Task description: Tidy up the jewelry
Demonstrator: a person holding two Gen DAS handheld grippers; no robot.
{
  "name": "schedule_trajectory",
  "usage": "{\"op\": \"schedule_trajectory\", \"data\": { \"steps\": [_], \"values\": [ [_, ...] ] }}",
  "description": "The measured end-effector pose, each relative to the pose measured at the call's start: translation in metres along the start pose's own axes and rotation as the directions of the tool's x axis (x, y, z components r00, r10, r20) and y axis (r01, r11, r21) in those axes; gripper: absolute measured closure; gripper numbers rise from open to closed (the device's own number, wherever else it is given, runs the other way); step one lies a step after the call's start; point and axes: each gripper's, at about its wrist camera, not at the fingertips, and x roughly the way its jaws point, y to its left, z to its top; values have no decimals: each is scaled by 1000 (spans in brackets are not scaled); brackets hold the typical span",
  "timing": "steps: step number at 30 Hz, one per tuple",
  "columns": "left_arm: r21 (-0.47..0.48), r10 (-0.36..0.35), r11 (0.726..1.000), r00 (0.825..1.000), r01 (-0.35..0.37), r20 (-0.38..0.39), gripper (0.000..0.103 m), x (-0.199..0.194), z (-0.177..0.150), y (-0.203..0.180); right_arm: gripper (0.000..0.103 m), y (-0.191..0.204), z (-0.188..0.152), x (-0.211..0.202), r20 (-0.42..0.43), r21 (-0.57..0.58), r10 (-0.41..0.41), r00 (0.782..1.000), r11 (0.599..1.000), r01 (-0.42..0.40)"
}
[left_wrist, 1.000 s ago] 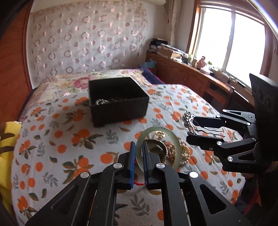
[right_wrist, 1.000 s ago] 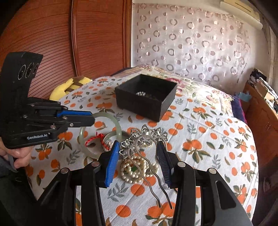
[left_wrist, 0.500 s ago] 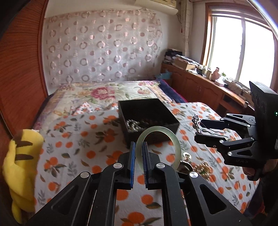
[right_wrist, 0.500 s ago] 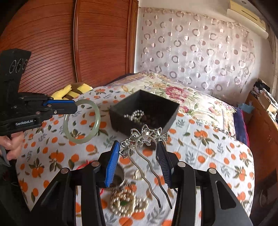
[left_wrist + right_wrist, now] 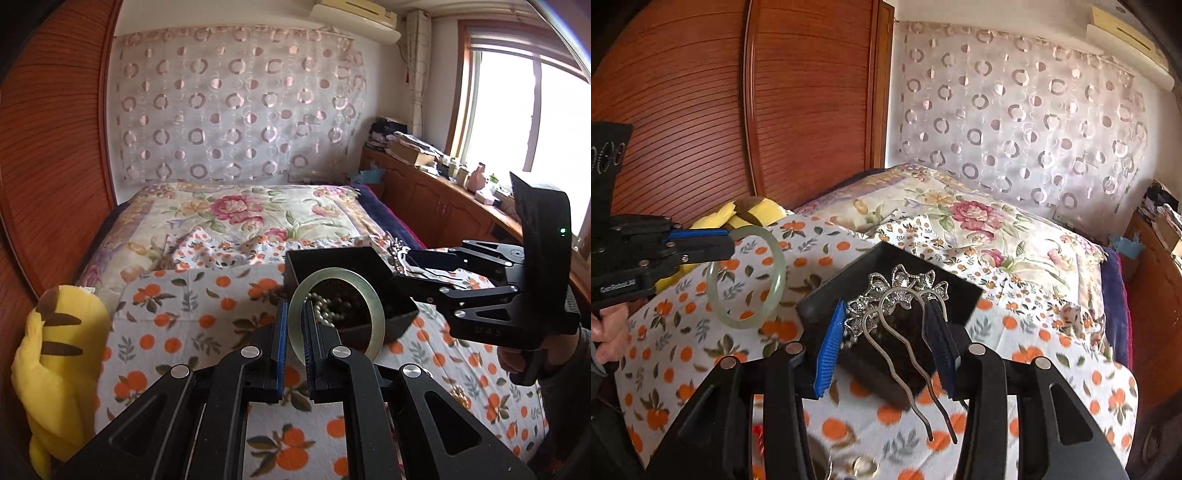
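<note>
My left gripper (image 5: 293, 310) is shut on a pale green jade bangle (image 5: 375, 314), which stands upright between its blue pads, just in front of the black box (image 5: 332, 254). Pearl beads (image 5: 325, 310) lie inside the box. In the right wrist view the same bangle (image 5: 779, 273) hangs from the left gripper (image 5: 727, 240), to the left of the box (image 5: 827, 291). My right gripper (image 5: 886, 310) is shut on a silver hair fork with a flower top (image 5: 905, 280), over the box's near side. The right gripper (image 5: 400, 269) also shows at the box's right rim.
A yellow plush toy (image 5: 55, 350) lies at the bed's left edge by the wooden wardrobe (image 5: 701, 110). More loose jewelry (image 5: 864, 467) and a red cord (image 5: 757, 435) lie on the orange-print cloth below the right gripper. A wooden cabinet (image 5: 424, 199) runs under the window.
Both grippers lifted off the jewelry heap and moved toward the black box, each keeping its piece. The box is nearer, and the heap has slid to the bottom edge.
</note>
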Motion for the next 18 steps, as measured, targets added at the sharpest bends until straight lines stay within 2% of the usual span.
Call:
{"op": "schedule_trajectory", "data": {
  "steps": [10, 15, 18],
  "values": [
    [-13, 29, 999, 1000, -29, 7, 96, 10, 16, 15, 56, -5, 3, 42, -48, 32, 74, 996, 997, -73],
    [-15, 36, 999, 999, -36, -3, 96, 20, 21, 17, 43, -8, 1, 50, -61, 39, 74, 995, 997, -72],
    [-7, 32, 999, 999, -32, -5, 96, 23, 24, 16, 41, -12, 1, 48, -59, 43, 63, 996, 997, -60]
  ]
}}
